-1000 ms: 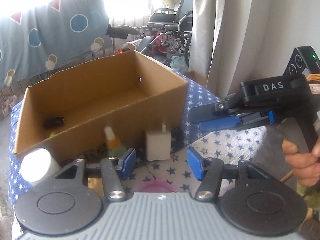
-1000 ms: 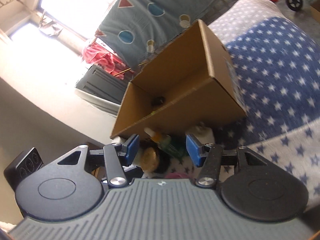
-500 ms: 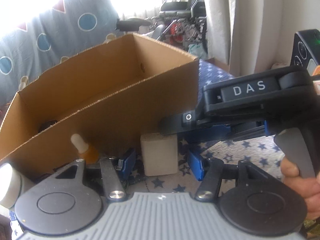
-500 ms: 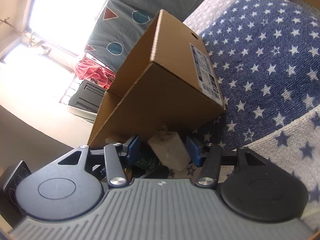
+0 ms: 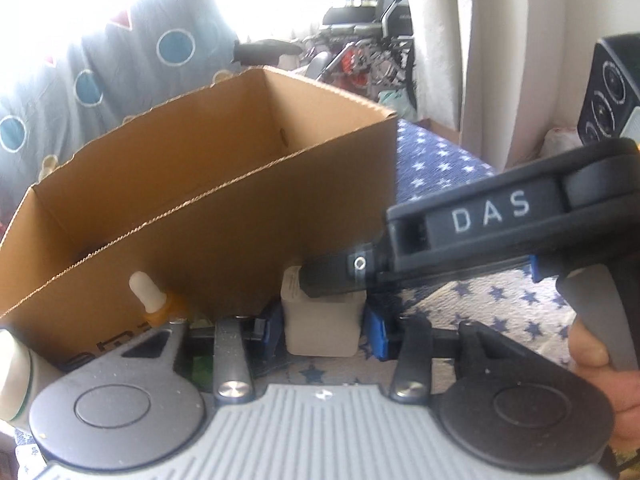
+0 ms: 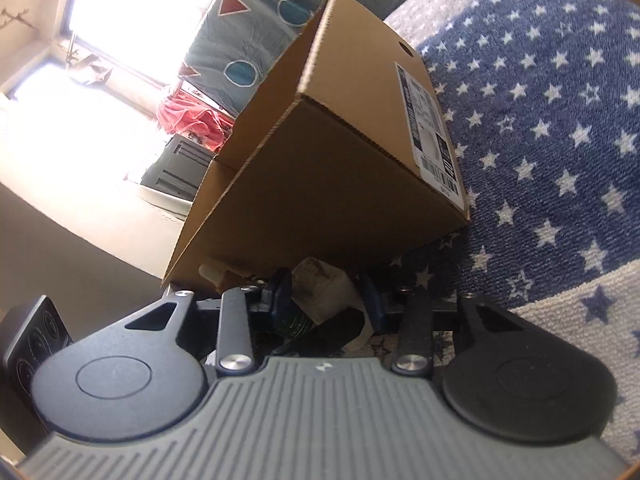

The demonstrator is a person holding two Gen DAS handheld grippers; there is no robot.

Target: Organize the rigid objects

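A white charger block (image 5: 322, 332) stands on the star cloth against the front wall of the open cardboard box (image 5: 200, 200). My left gripper (image 5: 324, 328) is closing, and both blue pads touch the block's sides. The right gripper reaches in from the right, one dark finger (image 5: 336, 280) lying over the block's top. In the right wrist view my right gripper (image 6: 326, 296) is also closing around the same block (image 6: 328, 284), its pads at the block's sides. A dropper bottle (image 5: 150, 300) with a white tip leans on the box to the left.
A dark green bottle (image 6: 294, 322) lies beside the block under the right gripper. A white round jar (image 5: 14, 376) sits at the far left. The blue star cloth (image 6: 540, 120) spreads to the right. A hand (image 5: 600, 360) holds the right gripper's handle. A black dial device (image 5: 612, 88) stands behind.
Both grippers came down and in toward the block at the box front. Their jaws narrowed around it. The right gripper slid in from the right over the block's top.
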